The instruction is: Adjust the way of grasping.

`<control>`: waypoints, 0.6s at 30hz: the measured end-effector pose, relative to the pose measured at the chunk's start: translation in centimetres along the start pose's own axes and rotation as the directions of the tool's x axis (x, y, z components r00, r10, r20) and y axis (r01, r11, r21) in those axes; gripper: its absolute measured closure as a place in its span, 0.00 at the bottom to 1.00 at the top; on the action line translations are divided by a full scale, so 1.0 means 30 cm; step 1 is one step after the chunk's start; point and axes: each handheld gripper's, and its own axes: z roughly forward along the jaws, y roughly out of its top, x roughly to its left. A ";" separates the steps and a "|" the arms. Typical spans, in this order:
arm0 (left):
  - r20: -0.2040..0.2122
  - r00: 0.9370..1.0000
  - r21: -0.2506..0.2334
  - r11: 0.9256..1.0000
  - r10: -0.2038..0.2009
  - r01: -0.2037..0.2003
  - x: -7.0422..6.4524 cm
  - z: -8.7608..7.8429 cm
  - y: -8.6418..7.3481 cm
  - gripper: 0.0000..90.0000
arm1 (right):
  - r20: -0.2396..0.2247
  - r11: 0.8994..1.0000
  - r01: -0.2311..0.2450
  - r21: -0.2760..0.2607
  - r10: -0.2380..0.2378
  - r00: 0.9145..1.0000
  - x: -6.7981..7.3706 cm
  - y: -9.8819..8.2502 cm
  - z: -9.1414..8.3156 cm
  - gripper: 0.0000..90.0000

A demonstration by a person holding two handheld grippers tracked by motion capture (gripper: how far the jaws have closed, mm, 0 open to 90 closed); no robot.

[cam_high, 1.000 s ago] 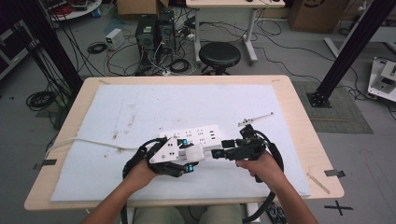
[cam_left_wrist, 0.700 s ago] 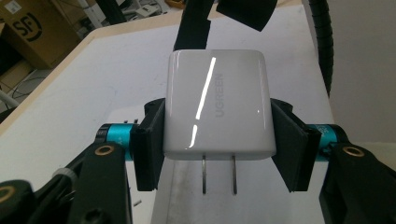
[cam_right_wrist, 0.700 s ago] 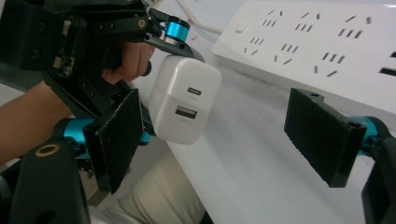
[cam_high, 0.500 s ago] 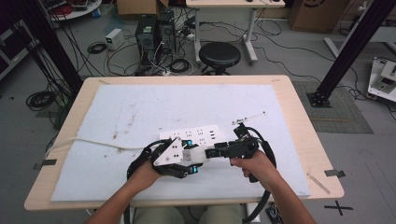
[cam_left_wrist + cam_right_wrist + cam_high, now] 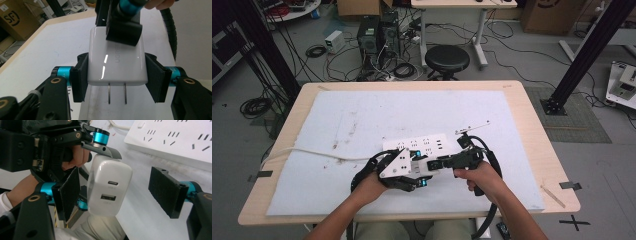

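Glossy white plastic, a wall charger (image 5: 116, 58) hangs above the surface (image 5: 532, 130), pinched between the left gripper (image 5: 116, 75) fingers (image 5: 79, 75), prongs toward its camera. The right gripper (image 5: 120, 187) has fingers (image 5: 166, 191) spread wide around the port end, one pad perhaps touching; a careless closing could twist or drop it. A white power strip (image 5: 419, 146) lies just beyond, nothing between.
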 end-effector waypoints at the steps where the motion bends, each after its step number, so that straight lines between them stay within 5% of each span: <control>1: 0.000 1.000 -0.002 1.000 -0.001 0.001 -0.001 0.002 0.001 0.47 | -0.009 1.000 -0.001 0.003 0.001 1.000 -0.001 -0.001 0.005 0.31; 3: 0.000 1.000 -0.002 1.000 -0.001 0.001 -0.001 0.002 0.001 0.47 | -0.013 1.000 -0.006 0.012 0.006 1.000 -0.001 -0.001 0.008 0.31; 5: 0.008 1.000 -0.008 1.000 0.000 0.000 -0.003 0.003 0.005 0.47 | -0.062 1.000 0.006 0.029 -0.004 0.998 -0.001 -0.002 0.022 0.48; 11: 0.002 1.000 -0.006 1.000 0.007 -0.007 -0.004 -0.003 0.011 0.47 | -0.120 1.000 -0.016 0.026 0.019 0.993 -0.006 -0.004 0.028 0.64; 13: 0.006 1.000 -0.008 1.000 0.002 -0.002 -0.005 -0.003 0.010 0.47 | -0.110 1.000 -0.016 0.024 0.019 0.994 -0.006 -0.004 0.030 0.65; 16: -0.001 0.998 0.002 0.998 -0.064 0.064 -0.002 -0.007 0.007 0.24 | -0.065 1.000 0.002 0.020 0.000 0.998 -0.004 -0.004 0.024 0.69; 18: -0.013 0.996 0.003 0.997 -0.083 0.083 0.002 -0.019 -0.004 0.23 | -0.037 1.000 0.015 -0.009 -0.015 0.999 -0.006 -0.005 0.008 0.70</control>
